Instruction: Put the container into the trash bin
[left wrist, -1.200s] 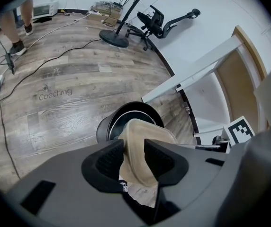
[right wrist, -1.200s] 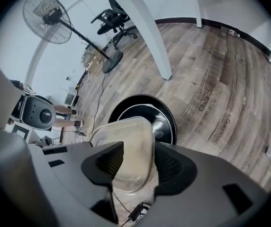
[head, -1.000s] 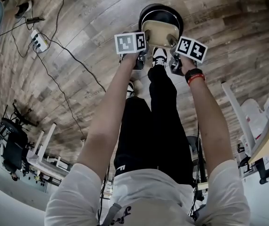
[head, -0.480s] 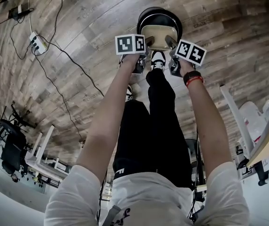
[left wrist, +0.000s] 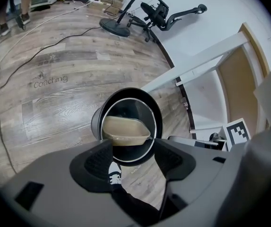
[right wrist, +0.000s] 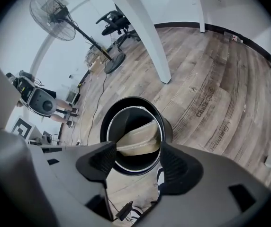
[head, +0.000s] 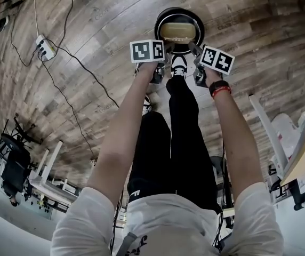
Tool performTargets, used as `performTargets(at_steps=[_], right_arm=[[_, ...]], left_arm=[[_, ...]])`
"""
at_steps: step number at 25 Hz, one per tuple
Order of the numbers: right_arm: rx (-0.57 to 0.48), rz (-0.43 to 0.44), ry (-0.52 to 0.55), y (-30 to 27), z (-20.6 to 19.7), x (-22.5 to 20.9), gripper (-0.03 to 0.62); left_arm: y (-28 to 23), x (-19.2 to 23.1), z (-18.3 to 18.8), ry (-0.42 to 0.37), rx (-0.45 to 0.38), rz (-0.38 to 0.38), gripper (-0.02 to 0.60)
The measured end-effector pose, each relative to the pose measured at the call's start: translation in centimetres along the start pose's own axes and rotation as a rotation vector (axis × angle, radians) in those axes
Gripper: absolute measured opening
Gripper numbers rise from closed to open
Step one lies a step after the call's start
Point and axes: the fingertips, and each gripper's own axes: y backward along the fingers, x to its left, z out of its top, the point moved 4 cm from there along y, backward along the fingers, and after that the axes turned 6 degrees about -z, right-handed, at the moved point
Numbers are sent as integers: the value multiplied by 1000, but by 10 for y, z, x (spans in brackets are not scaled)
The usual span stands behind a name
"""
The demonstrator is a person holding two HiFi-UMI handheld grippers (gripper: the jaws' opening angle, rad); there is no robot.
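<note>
Fingers on my left gripper [left wrist: 133, 157] and right gripper [right wrist: 136, 161] are spreading open, nothing pinched between them; I see the beige container [left wrist: 125, 129] lying tilted inside the mouth of the black trash bin [left wrist: 126, 92].

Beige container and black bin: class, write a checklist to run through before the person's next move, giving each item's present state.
1. Beige tray-shaped container inside the round black trash bin: ok.
2. Left gripper free of the container, jaws opening, nothing between them: ok.
3. Right gripper likewise free, jaws opening: ok.
4. Container dropped fully to the bottom: cannot tell; it lies tilted in the opening.
</note>
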Motion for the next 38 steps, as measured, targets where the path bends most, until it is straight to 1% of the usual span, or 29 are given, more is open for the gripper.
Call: performTargets(at_steps=[3,9,18,21,26,28,31,33,35,38], right_arm=[[-8,13,17,17,-3,9,299],[-18,15,72,66,-18,38,299],[-63,20,137,176,-34,92,296],[-81,24,161,217,-40,111,290],[-112,24,203,283,-56,145,282],[-131,28,219,309,-62,158,282],[-164,34,243,346,-69,175,282],[-182,36,250,368,-79,188,282],[-202,39,256,389,-89,199,278],[-241,38,276,426,-108,209,275]], left_arm=[[16,-13,-3,-22,-2,-5,265],[74,-33,-17,-86,-18,33,265],[184,-94,-35,-124,-80,23,264],[225,-116,-43,-150,-101,18,264],[294,-144,-62,-208,-146,8,264],[320,-154,-71,-209,-167,5,265],[357,-169,-83,-174,-222,-9,264],[381,-178,-95,-164,-251,-19,264],[404,-185,-106,-177,-269,-22,264],[437,-204,-127,-221,-297,-25,264]])
